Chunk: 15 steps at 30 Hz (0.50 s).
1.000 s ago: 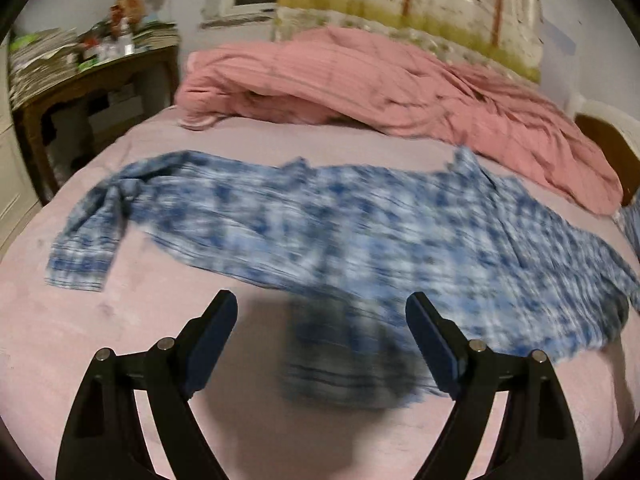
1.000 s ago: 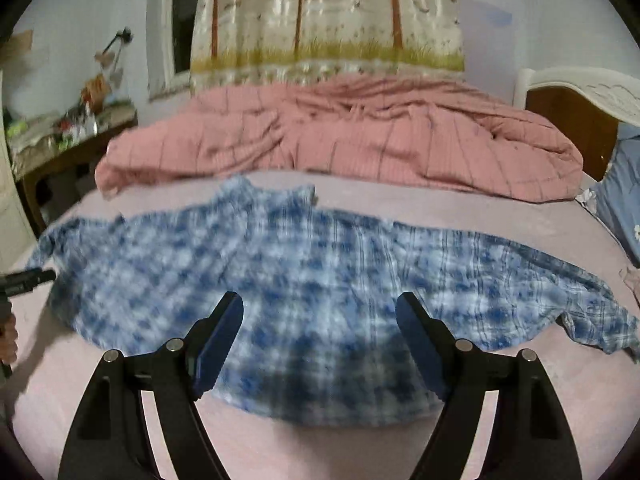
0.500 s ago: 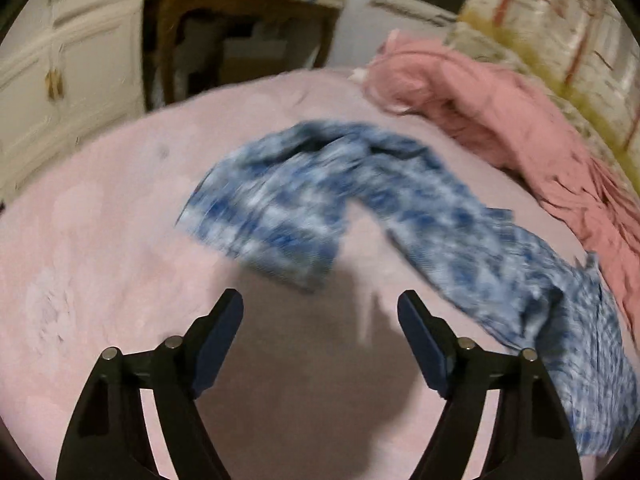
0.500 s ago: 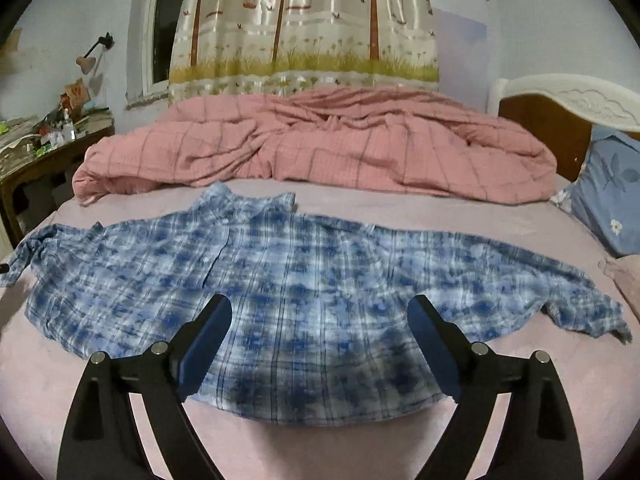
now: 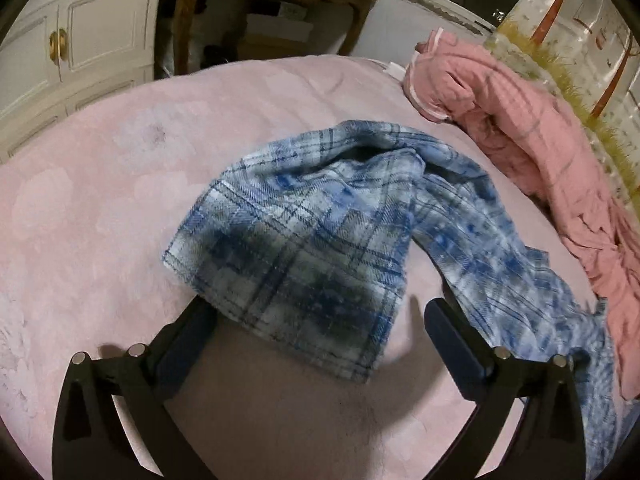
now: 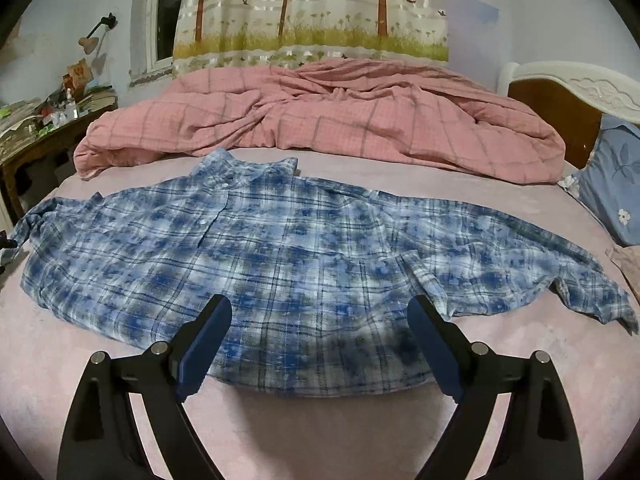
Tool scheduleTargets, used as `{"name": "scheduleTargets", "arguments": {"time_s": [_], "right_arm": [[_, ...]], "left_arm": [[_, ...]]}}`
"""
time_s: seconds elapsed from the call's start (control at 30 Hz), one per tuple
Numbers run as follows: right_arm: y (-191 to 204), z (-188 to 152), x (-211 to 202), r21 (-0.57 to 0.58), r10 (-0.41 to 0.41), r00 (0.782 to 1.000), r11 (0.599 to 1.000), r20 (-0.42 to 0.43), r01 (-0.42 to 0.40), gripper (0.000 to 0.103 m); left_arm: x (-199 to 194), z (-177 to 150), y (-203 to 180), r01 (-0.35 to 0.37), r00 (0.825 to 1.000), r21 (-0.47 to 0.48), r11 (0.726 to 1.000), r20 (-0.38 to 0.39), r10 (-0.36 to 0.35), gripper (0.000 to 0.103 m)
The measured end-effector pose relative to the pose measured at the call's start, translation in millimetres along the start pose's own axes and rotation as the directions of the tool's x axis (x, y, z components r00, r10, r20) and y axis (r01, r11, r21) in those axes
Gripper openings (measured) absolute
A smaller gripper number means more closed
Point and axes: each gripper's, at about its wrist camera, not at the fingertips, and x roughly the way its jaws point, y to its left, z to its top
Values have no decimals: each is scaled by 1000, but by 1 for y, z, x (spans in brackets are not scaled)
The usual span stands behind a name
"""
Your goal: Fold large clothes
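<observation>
A blue and white plaid shirt (image 6: 304,256) lies spread flat on the pink bed sheet (image 6: 320,432), collar toward the far side and sleeves out to both sides. My right gripper (image 6: 318,344) hovers open over the shirt's near hem, nothing pinched. In the left wrist view the shirt's left sleeve (image 5: 304,248) lies bent, its cuff end toward me. My left gripper (image 5: 320,320) hangs over that cuff with its jaws opening wide; the cuff lies between the fingers, and the pads do not press on it.
A bunched pink quilt (image 6: 320,120) fills the far side of the bed. A blue pillow (image 6: 616,196) and a headboard (image 6: 568,96) stand at the right. A cluttered wooden side table (image 6: 44,132) is at the left, with white cabinet doors (image 5: 72,40) beside it.
My left gripper swung left from the shirt's body to the left sleeve and came down close over its cuff, jaws wider. My right gripper sank slightly toward the hem.
</observation>
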Motion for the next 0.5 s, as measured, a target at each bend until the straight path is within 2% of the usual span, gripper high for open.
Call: {"name": "scheduleTargets", "arguments": {"time_s": [0.13,0.27,0.33,0.37,0.4,0.43,0.5], "right_arm": [[0,-1,2,-7,-2,1000,1000,-1,2,91],[-4,-2,9,-9,-50,999,999,-21,50,91],[-9,-3,14,5,-40,998,999,-45,40,91],[-11,-3,15,18,-37,998,999,-49,38,91],[-12,-3,15,28,-38,998,999,-48,39,88],[-14,-3,15,36,-34,998,999,-51,36,81],[-14,-4,15,33,-20,998,999,-64,22,69]], "left_arm": [[3,0,-3,-35,999,15,999,2,35,103],[3,-2,-6,-56,998,24,998,21,56,101],[0,-3,-6,-93,995,31,995,33,92,76],[-3,-3,-6,-115,992,28,993,59,113,47],[-7,-5,-7,-113,990,28,993,86,110,13],[-12,-6,-6,-85,990,30,996,111,81,5],[-27,-8,-4,-32,984,28,999,178,27,5]]}}
